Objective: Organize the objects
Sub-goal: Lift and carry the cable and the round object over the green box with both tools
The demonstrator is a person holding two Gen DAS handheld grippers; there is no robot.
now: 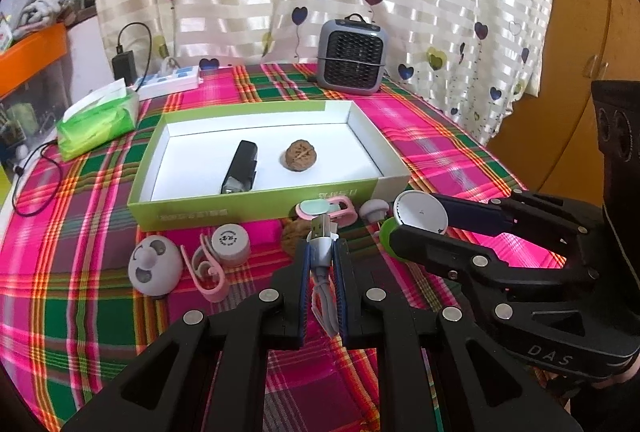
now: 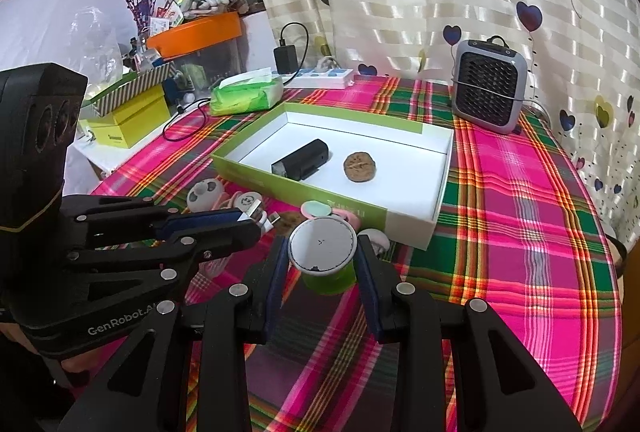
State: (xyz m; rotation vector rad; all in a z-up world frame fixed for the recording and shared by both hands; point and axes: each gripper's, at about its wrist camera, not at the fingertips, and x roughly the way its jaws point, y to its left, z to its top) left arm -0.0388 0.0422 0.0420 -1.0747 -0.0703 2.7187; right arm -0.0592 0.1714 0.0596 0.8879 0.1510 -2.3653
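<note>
Left gripper pinched tight, tilted downward; right gripper part-spread, clamped, likewise tilted, just beside

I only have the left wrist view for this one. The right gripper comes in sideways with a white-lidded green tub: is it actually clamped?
Observer: Yes. The right wrist view shows the right gripper's blue pads pressing both sides of the white-lidded green plastic tub.
Operator: Any damage on the lid?
Observer: Small dark chips on its rim, on the edge nearest the camera.
Operator: What is beyond the table's left side?
Observer: A yellow-green cardboard box on a lower white surface.
</note>
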